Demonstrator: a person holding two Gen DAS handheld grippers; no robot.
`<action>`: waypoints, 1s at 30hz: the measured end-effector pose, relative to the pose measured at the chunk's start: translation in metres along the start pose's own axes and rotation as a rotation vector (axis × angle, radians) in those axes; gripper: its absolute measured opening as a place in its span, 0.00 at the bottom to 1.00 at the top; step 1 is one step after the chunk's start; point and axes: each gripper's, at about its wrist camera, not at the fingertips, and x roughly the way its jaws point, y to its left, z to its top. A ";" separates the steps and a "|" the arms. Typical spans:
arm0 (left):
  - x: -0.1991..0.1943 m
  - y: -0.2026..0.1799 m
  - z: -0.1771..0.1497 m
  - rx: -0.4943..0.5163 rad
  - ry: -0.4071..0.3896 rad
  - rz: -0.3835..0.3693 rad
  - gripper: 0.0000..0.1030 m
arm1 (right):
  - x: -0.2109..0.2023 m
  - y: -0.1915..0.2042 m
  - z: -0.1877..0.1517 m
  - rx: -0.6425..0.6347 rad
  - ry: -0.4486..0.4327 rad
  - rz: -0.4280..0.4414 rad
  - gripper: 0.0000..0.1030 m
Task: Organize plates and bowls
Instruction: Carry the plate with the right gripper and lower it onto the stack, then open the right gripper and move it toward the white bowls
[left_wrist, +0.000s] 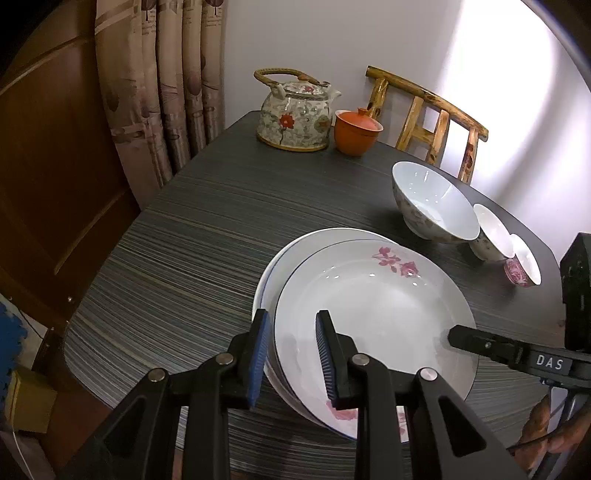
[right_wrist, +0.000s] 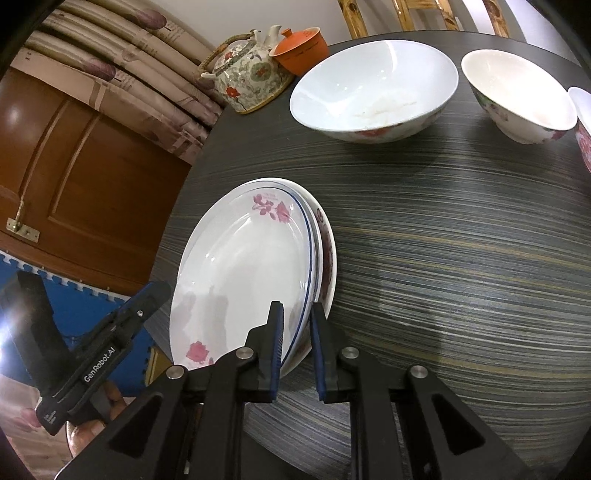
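A stack of white plates lies on the dark table, the top plate (left_wrist: 373, 317) with pink flowers; it also shows in the right wrist view (right_wrist: 240, 273). My left gripper (left_wrist: 291, 354) straddles the stack's left rim, jaws apart, one finger over the plate, one outside. My right gripper (right_wrist: 297, 347) straddles the opposite rim with a narrow gap; whether its pads press the plates is unclear. It shows in the left wrist view (left_wrist: 480, 343) too. A large bowl (left_wrist: 436, 203), a medium bowl (left_wrist: 493, 232) and a small pink-patterned bowl (left_wrist: 524, 266) stand in a row behind.
A floral teapot (left_wrist: 295, 114) and an orange lidded cup (left_wrist: 356, 129) stand at the table's far edge. A wooden chair (left_wrist: 428, 114) is behind the table. Curtains (left_wrist: 162, 74) and a wooden door (left_wrist: 48, 147) are on the left.
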 end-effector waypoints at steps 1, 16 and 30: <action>0.000 0.001 0.000 -0.002 -0.002 0.001 0.25 | 0.001 0.001 0.000 -0.004 -0.004 -0.006 0.15; -0.001 -0.002 0.000 0.023 -0.008 0.001 0.25 | -0.016 -0.005 -0.005 0.018 -0.070 0.043 0.16; -0.010 -0.017 0.003 0.049 -0.025 -0.115 0.25 | -0.036 -0.058 -0.012 0.193 -0.143 0.063 0.16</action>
